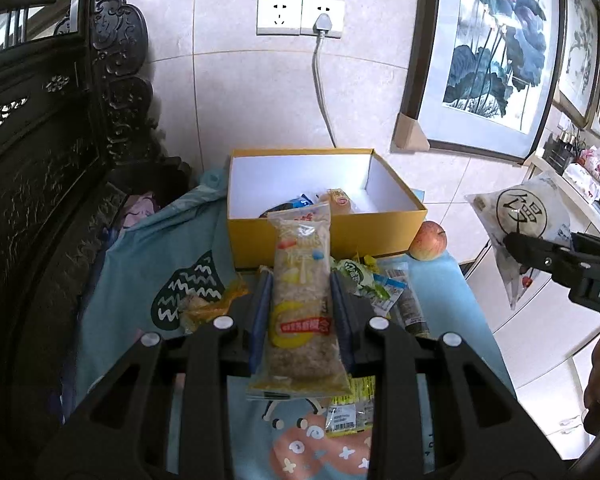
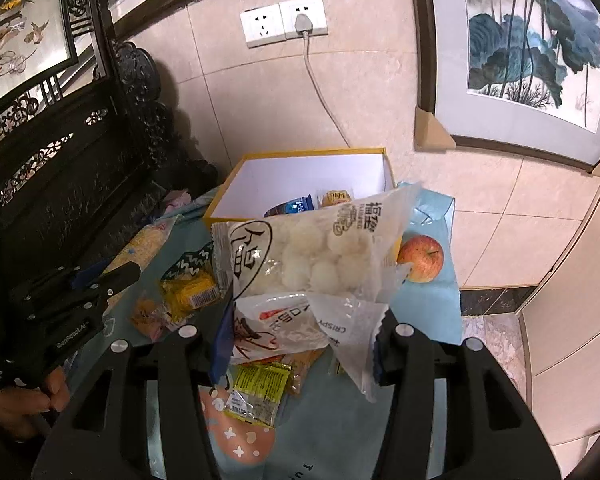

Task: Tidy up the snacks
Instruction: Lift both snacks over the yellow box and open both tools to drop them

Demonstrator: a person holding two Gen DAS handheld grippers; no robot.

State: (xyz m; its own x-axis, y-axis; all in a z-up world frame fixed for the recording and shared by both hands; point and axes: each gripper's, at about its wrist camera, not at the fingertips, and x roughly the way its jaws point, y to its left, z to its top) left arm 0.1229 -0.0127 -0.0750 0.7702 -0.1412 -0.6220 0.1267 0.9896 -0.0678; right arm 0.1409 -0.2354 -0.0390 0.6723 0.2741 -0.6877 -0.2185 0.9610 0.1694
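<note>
Before the yellow box (image 1: 324, 236), left gripper (image 1: 302, 300) clamps an oat bar (image 1: 302, 300); right gripper (image 2: 304, 320), half-spread, pinches a white bag (image 2: 308, 256).

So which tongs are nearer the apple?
Right. The right tongs, holding a white snack bag, sit just in front of the apple; the left tongs are further off to its left.

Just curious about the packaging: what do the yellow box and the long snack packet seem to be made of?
Yellow box: looks like stiff cardboard, matte yellow outside and plain white inside, with straight walls and crisp edges.
Long snack packet: seemingly thin clear plastic film, glossy and crinkled, its grainy contents showing through the printed wrapper.
</note>
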